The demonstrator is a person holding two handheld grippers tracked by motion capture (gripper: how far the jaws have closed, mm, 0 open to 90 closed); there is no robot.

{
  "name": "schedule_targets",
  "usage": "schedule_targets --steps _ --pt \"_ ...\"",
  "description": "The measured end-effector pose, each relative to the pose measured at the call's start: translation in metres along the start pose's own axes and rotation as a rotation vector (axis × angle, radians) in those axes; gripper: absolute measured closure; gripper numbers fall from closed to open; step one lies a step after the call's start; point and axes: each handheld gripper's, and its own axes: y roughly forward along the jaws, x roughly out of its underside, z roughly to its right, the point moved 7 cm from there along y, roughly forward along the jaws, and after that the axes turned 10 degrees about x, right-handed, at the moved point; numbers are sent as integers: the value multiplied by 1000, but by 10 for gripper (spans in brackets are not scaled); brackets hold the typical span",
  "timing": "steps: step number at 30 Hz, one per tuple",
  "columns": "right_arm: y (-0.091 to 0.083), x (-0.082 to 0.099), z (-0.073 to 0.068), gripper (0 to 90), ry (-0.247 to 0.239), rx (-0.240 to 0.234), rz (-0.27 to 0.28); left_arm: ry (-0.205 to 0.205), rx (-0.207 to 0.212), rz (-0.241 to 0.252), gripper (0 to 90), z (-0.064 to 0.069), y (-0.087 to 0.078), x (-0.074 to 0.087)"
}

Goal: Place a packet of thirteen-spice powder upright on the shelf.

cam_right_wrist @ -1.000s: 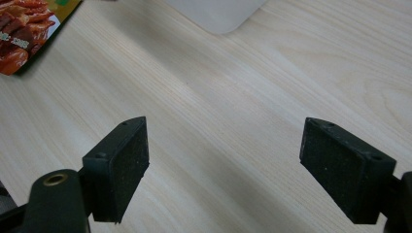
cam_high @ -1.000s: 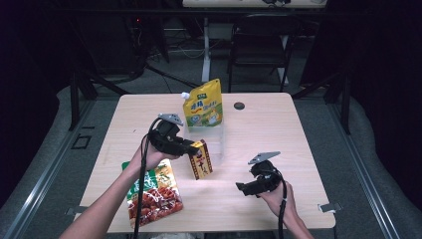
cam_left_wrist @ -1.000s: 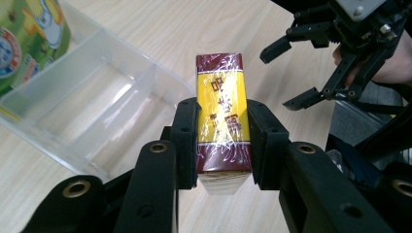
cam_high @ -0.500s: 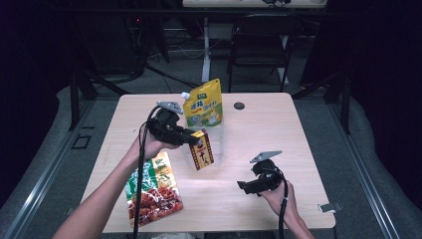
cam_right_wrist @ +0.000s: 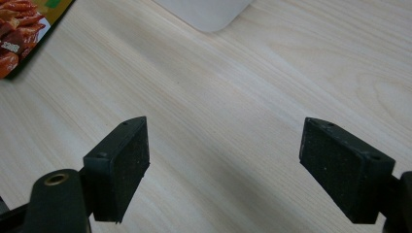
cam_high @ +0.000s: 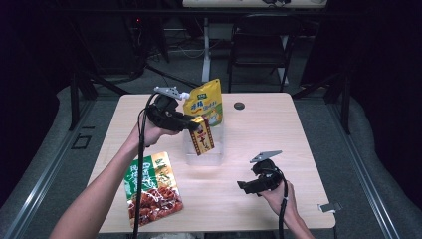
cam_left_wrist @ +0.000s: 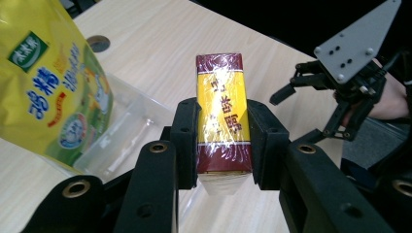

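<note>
- The red-and-yellow wrapped box (cam_left_wrist: 223, 114) hangs clear of the table, above the clear plastic tray (cam_high: 204, 152), gripped across its narrow sides so its long axis points down towards the tray's opening; I judge it is about to be lowered in.
- The left gripper (cam_left_wrist: 223, 141) is clamped on the box near one end, both pads flat on the film, which leaves the far end free to enter first.
- The yellow stand-up pouch (cam_high: 204, 102) already stands in the tray's far end, so the near part remains for the box.
- The right gripper (cam_right_wrist: 240, 167) hovers low over the bare wooden table (cam_high: 298, 129), jaws wide apart and holding nothing, well out of the way.
- The red snack bag (cam_high: 152, 189) lies flat near the table's front edge, probably next.
</note>
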Motion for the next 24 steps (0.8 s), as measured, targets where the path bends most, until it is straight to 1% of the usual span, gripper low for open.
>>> schedule_targets --steps 1,6,7,9,10,11,14,17,20,23,24 --pt "0 0 0 178 -7 2 -6 3 -5 1 684 -2 -1 -1" --pt "1 0 -1 178 -8 1 -6 9 -33 -8 684 -11 1 -1" --pt "1 0 -1 178 -8 2 -7 10 -44 -12 684 -14 2 0" --pt "1 1 -1 178 -7 0 -7 7 -45 -10 684 -16 4 1" --pt "2 0 -2 178 13 7 11 12 -49 -14 684 -18 5 2" --pt "1 1 -1 178 -9 -4 -9 19 -52 -21 684 -19 6 3" --pt "1 1 -1 177 -12 0 -6 33 -62 -44 683 -24 11 6" --pt "2 1 -2 174 -14 -3 -9 37 -60 -51 683 -28 15 10" --pt "2 1 -3 174 -14 0 -11 47 -76 -67 683 -32 19 14" --pt "2 1 -3 174 -15 0 -11 54 -80 -81 683 -35 23 17" --pt "2 1 -3 175 -16 0 -11 62 -84 -86 683 -36 24 17"
